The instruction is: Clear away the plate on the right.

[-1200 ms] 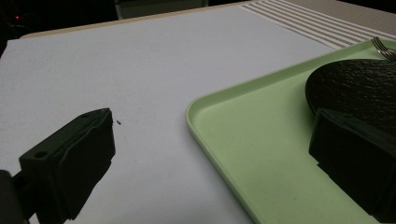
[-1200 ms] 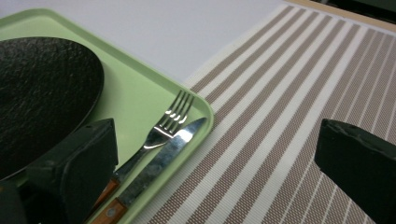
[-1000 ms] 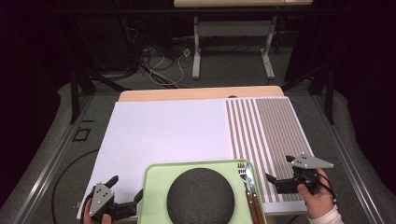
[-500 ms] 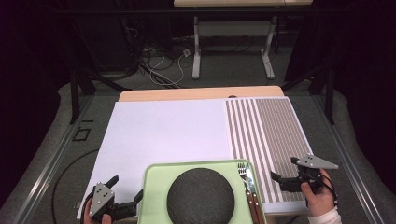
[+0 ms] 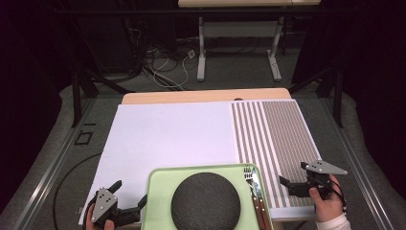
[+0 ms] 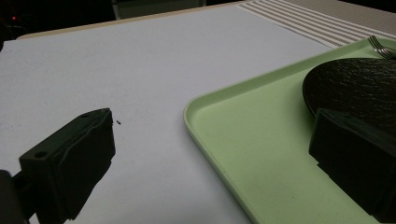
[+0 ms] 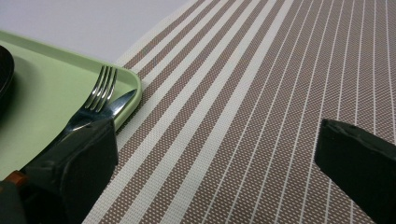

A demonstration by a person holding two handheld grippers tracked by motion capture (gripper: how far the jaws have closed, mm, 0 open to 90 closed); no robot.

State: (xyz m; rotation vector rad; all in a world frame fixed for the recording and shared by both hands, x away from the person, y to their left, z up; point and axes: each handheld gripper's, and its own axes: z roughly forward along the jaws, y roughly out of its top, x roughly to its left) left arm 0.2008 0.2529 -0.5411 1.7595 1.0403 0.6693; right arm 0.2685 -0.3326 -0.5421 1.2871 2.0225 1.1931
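I see grey carpet floor (image 5: 52, 158), tangled cables (image 5: 163, 64) beneath a far desk (image 5: 239, 4) on white legs, dark surroundings.

High view looks fwd/down on my table from above; my left gripper view sits low and close over the green tray (image 6: 243, 154) left edge, right gripper view low over its right corner by the fork (image 7: 99, 93), tray shared w/ all.
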